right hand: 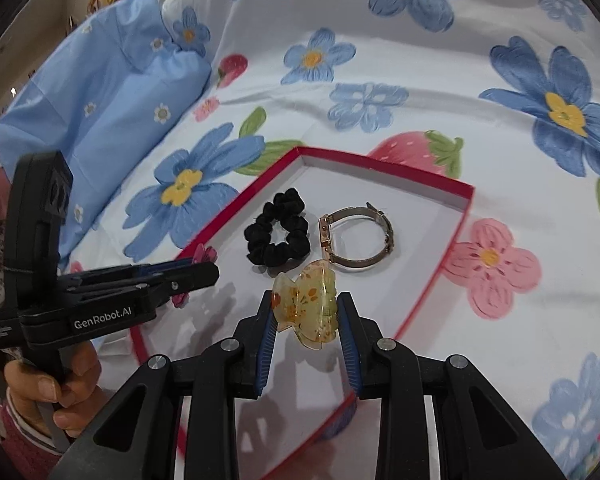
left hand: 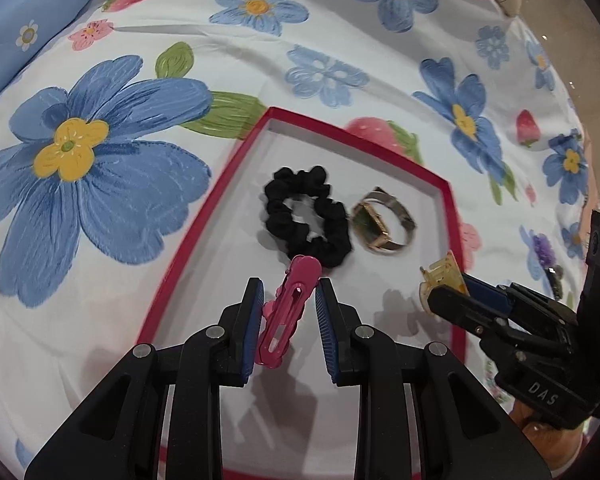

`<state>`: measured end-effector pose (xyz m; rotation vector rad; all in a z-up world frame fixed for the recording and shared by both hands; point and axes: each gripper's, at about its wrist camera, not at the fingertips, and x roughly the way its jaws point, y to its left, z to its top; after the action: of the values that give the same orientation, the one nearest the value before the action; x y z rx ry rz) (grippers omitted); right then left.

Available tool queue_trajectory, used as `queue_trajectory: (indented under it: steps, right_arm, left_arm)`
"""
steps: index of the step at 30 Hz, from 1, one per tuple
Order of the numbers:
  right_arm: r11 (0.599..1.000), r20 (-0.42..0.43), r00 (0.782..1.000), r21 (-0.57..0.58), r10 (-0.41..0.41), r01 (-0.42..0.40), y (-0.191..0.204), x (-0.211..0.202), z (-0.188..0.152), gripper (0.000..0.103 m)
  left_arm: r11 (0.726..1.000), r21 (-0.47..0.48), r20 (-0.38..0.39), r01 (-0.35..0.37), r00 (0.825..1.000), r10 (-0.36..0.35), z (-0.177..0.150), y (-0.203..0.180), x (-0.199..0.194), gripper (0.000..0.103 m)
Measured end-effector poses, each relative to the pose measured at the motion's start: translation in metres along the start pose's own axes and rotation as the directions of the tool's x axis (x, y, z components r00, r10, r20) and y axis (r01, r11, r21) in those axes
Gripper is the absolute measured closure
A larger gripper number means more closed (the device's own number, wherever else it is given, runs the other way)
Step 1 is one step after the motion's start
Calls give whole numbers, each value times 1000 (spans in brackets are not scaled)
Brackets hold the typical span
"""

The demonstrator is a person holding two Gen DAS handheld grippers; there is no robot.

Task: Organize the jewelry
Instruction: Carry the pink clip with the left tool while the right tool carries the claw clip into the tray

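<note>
bed covered with a floral sheet (left hand: 340,40), big blue flowers and strawberries on white. a light blue pillow (right hand: 112,92) lies at the far left edge.

shallow red-rimmed box (left hand: 204,216) with a white floor sits on the sheet. inside it, toward the far end: a black scrunchie (left hand: 306,216) lying flat, and just beside it on the right a gold-toned watch (left hand: 382,220) with a mesh band, resting on its side. scrunchie and watch look close to touching in the left wrist view, slightly apart in the right wrist view.

left gripper (left hand: 290,292): jaws clamped on a pink hair clip (left hand: 288,312), held over the near part of the box. the clip runs lengthwise between the blue pads, its tip reaching near the scrunchie's edge; whether it touches the box floor i cannot tell.

right gripper (right hand: 306,304): jaws clamped on a translucent yellow claw clip (right hand: 306,308) with orange flecks, also over the box, on the near right side, just short of the watch.

both grippers point steeply down into the box, side by side. a hand (right hand: 56,392) grips the left gripper's handle, seen low left in the right wrist view, with a patterned sleeve behind it.
</note>
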<state>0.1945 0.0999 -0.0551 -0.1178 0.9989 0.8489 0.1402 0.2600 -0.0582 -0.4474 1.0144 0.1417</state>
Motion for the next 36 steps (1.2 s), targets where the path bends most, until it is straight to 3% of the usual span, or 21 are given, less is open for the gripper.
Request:
queue_trajectory:
  steps: [7, 19, 32, 36]
  right_arm:
    - [998, -61, 997, -46, -50, 48, 0, 29, 3, 73]
    - [993, -104, 992, -103, -69, 58, 4, 44, 5, 72]
    - [988, -152, 985, -146, -78, 56, 8, 51, 10, 72]
    - [988, -149, 985, -145, -83, 61, 8, 51, 9, 72]
  left_arm:
    - [999, 18, -31, -33, 999, 33, 5, 0, 19, 78]
    - [997, 26, -58, -72, 996, 74, 3, -2, 31, 78]
    - [998, 18, -58, -68, 996, 69, 3, -1, 32, 76]
    - [998, 12, -60, -62, 996, 63, 3, -1, 31, 72]
